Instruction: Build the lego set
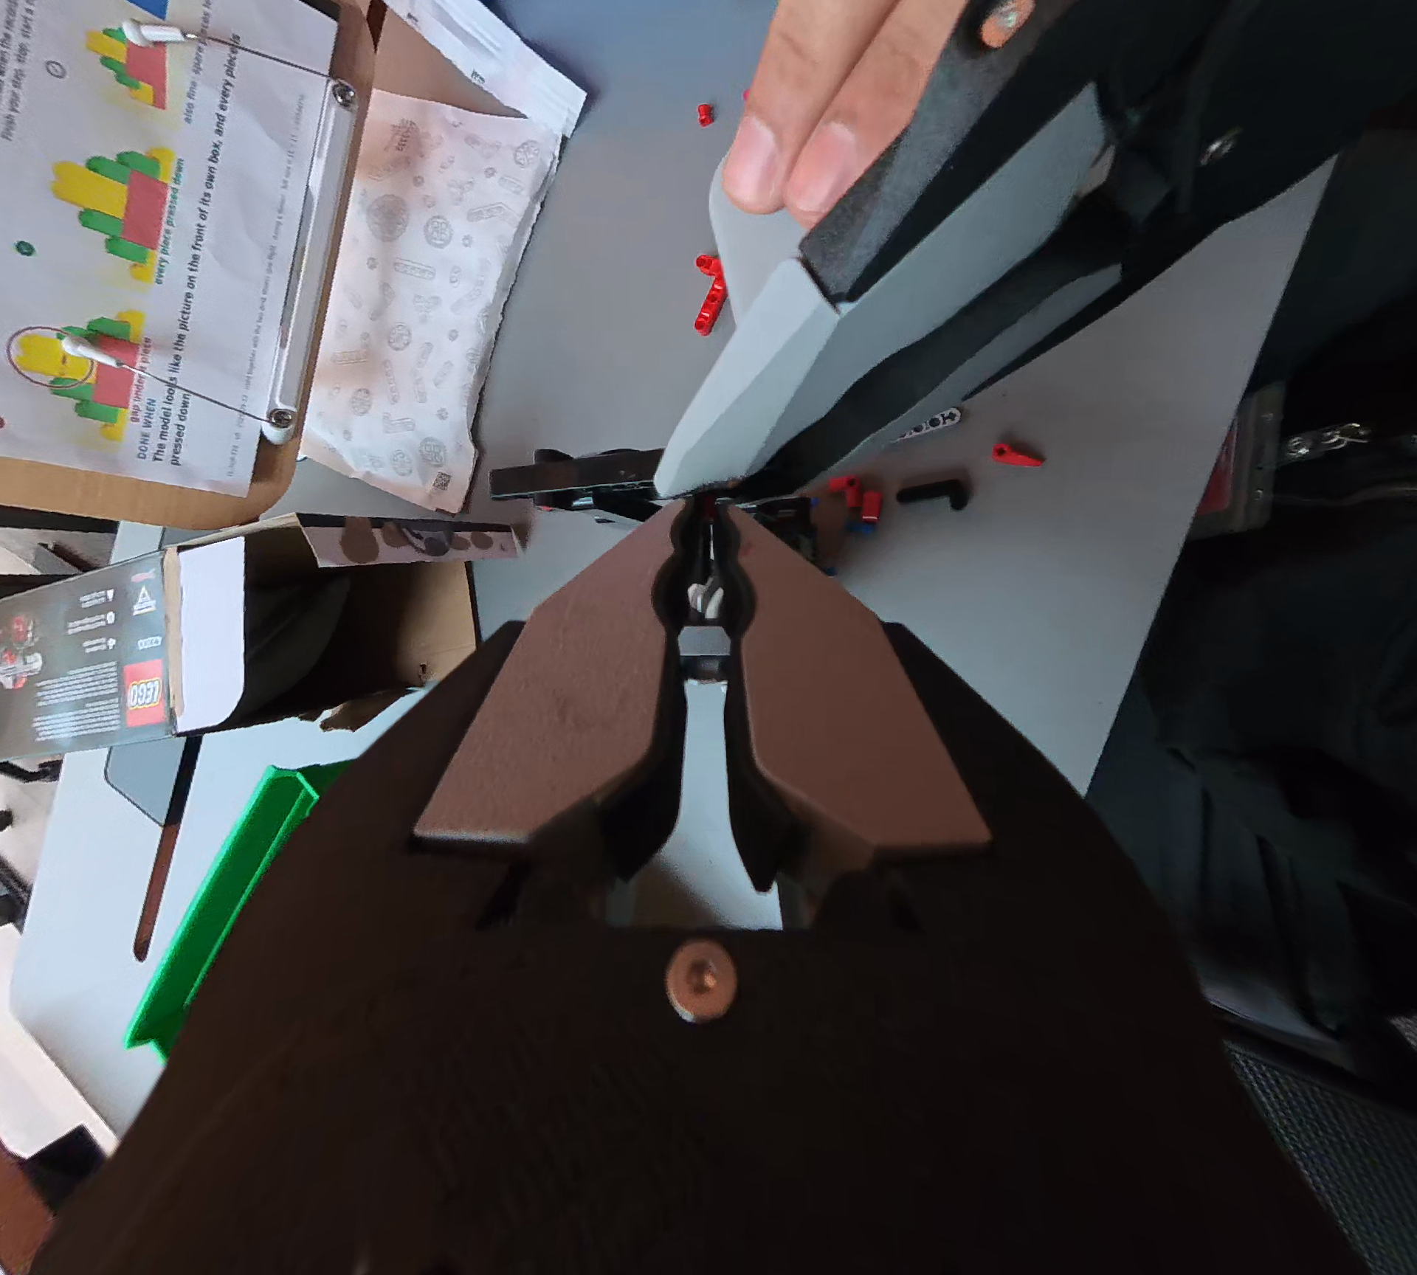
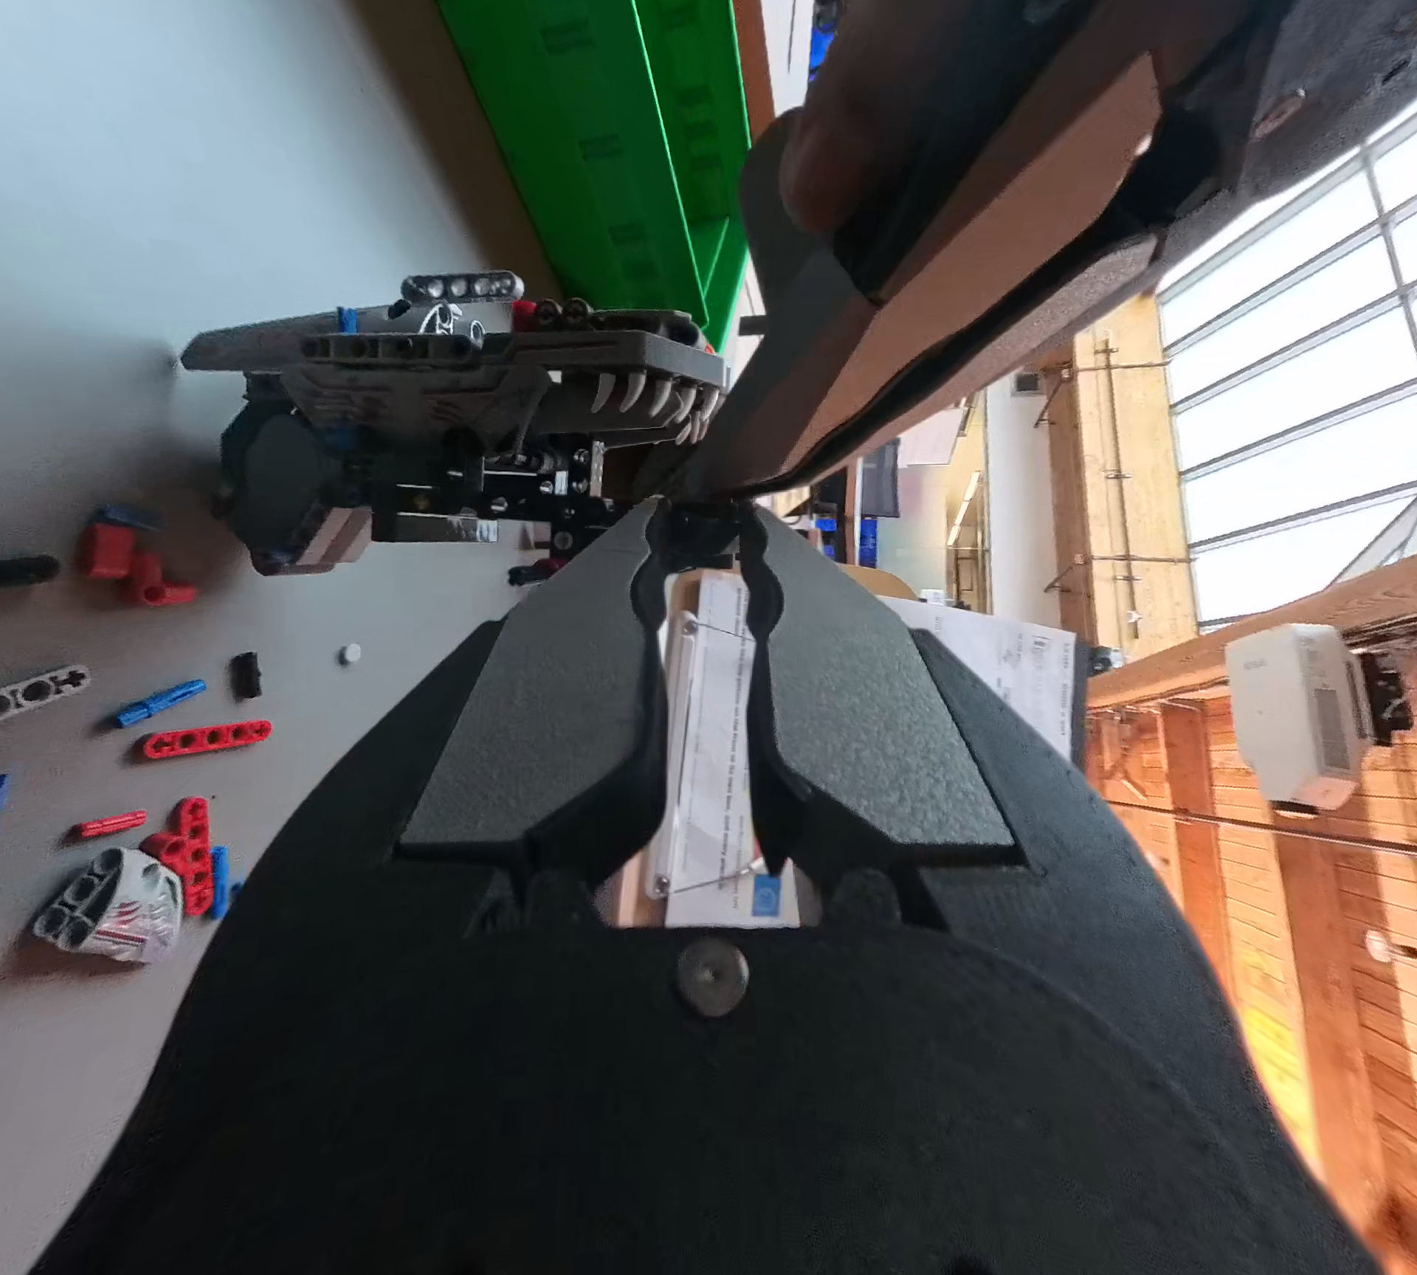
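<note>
1. While both grippers meet tip to tip over the grey table [image 1: 598, 288], I note that the partly built lego model [image 2: 460, 418] lies just left of my right gripper [image 2: 701, 533] in the right wrist view, its long axis running crosswise to that gripper's fingers.
2. Right gripper: fingers drawn nearly together at the tips, pinching a small black piece [image 2: 699, 539] at the model's near end. I judge this piece to be part of, or being pressed onto, the model; I cannot tell which.
3. Left gripper [image 1: 704, 510]: fingers close together, with a red and black part of the model caught at the tips and a grey and white element showing in the gap behind. It appears clamped on the model, steadying it.
4. Both grippers are equally close; their tips touch or nearly touch at the same spot.
5. Loose pieces, well apart from the grip point: red beam [image 2: 207, 740], blue pin [image 2: 161, 692], white printed panel [image 2: 111, 905].
6. Judgement: the coming move is a push along the right fingers' axis into the model; a slip may dislodge the piece.
</note>
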`<state>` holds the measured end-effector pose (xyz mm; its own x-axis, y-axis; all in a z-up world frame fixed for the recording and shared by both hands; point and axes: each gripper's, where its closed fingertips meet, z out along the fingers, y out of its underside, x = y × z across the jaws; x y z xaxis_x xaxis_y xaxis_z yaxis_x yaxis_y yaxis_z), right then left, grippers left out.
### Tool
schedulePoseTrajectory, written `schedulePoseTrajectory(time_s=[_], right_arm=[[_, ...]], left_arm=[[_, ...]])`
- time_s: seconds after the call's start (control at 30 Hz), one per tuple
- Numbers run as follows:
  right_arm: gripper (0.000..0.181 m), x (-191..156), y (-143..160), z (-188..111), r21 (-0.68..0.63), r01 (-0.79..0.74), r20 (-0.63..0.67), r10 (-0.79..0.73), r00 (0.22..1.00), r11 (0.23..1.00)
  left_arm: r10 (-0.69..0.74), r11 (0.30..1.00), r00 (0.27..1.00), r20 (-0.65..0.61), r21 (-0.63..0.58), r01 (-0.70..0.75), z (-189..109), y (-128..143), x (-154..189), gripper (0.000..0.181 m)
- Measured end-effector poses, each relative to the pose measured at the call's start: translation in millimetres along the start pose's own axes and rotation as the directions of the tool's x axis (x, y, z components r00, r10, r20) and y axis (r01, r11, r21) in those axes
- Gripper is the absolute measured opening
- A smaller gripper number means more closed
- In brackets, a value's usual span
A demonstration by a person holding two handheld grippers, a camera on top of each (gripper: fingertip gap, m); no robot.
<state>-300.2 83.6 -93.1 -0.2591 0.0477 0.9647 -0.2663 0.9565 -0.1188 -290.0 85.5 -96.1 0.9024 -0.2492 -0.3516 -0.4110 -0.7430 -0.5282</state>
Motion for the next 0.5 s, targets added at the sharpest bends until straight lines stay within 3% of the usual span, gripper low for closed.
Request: schedulePoseTrajectory(time_s=[0.5], right_arm=[[0.013,-0.1,-8.8,1.5,0.025,0.02,-0.024,-0.019,1.0,1.0]], left_arm=[[-0.057,0.997,0.998,-0.019,0.051,0.058,-6.9,7.5,2.6,0.001]])
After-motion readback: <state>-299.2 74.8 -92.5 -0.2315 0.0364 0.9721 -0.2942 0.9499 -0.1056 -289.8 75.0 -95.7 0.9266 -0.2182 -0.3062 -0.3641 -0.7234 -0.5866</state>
